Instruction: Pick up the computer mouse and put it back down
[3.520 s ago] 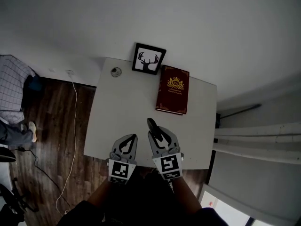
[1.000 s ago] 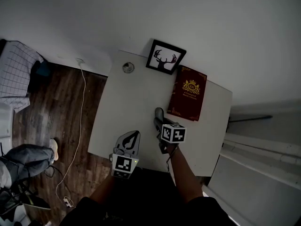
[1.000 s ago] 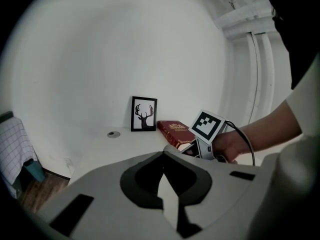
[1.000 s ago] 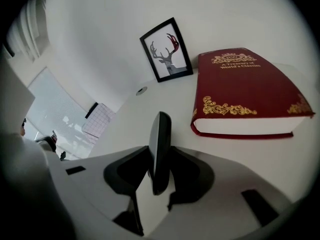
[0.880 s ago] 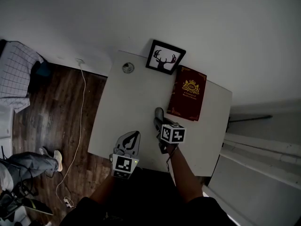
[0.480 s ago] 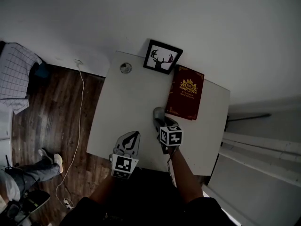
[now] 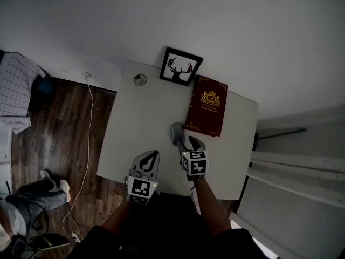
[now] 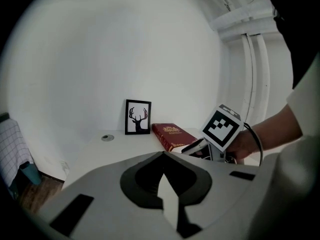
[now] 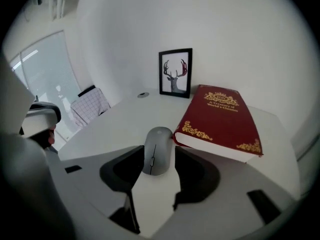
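The grey computer mouse (image 7: 176,132) (image 9: 157,150) lies flat on the white table (image 7: 140,123), its far end beside the near corner of the red book (image 7: 206,105) (image 9: 220,116). My right gripper (image 7: 190,142) (image 9: 158,160) hovers just behind it, open. The mouse's near end sits between the jaw tips with a gap on each side, and the pads do not press it. My left gripper (image 7: 152,155) (image 8: 163,154) is shut and empty near the table's front edge, to the left of the right one.
A framed deer picture (image 7: 180,67) (image 9: 175,73) stands at the table's back edge, with a small round disc (image 7: 140,80) to its left. A white cable (image 7: 89,123) trails over the wooden floor on the left, where a person's legs (image 7: 32,198) show.
The right gripper has rolled, opened off the mouse and drawn back and up towards me. The mouse rests on the table. The left gripper stayed put.
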Available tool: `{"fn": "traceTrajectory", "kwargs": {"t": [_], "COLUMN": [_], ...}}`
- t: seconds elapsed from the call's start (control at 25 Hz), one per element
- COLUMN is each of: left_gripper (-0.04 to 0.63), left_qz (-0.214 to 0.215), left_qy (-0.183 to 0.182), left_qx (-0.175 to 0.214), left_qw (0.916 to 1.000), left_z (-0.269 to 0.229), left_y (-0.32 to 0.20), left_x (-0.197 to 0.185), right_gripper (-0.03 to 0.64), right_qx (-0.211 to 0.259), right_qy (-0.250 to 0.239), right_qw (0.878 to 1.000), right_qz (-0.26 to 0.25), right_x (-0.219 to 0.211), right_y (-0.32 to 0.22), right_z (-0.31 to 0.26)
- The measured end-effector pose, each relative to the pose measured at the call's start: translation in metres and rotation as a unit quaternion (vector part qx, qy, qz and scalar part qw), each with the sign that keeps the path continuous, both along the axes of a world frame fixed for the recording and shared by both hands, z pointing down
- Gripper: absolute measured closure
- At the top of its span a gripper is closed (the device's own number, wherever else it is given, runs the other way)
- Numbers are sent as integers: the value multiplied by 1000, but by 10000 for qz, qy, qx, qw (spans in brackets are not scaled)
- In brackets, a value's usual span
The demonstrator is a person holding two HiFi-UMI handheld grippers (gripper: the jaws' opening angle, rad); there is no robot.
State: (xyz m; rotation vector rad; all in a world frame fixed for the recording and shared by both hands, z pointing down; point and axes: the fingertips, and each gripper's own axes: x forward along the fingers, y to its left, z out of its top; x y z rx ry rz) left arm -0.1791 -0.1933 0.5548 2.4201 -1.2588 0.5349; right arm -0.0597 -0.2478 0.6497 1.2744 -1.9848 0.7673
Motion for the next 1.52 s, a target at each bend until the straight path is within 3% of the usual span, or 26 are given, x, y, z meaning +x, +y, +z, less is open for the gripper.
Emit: {"fn": "traceTrajectory", "kwargs": {"t": [0.32,0.6,0.84,1.16,1.52], "left_gripper": [595,595,595,595,595], "left_qz": [203,383,481,310,-185], "left_qy": [87,357,415,441,420], "left_qx": [272,385,370,622,804], "left_qw": [9994,9979,9973,9966,9957], "left_z": [-20,-38,-42,-62,-67], "left_y": [13,26,45,73,160], "left_x": [3,8,21,38,76], "right_gripper": [438,540,597,597,598], "right_qx": [801,1611,1943,2385,2812], "right_qy": [152,270,170,-90,-329], "right_qw": [9966,9866,9807,9707,9582], "right_qz": [-100,-3,-98,-278,-403], "right_x": [-9,-15,-19,-12,29], "right_y": [34,60,88,127,230], "right_z": [-51,-108,-132,-165,-187]}}
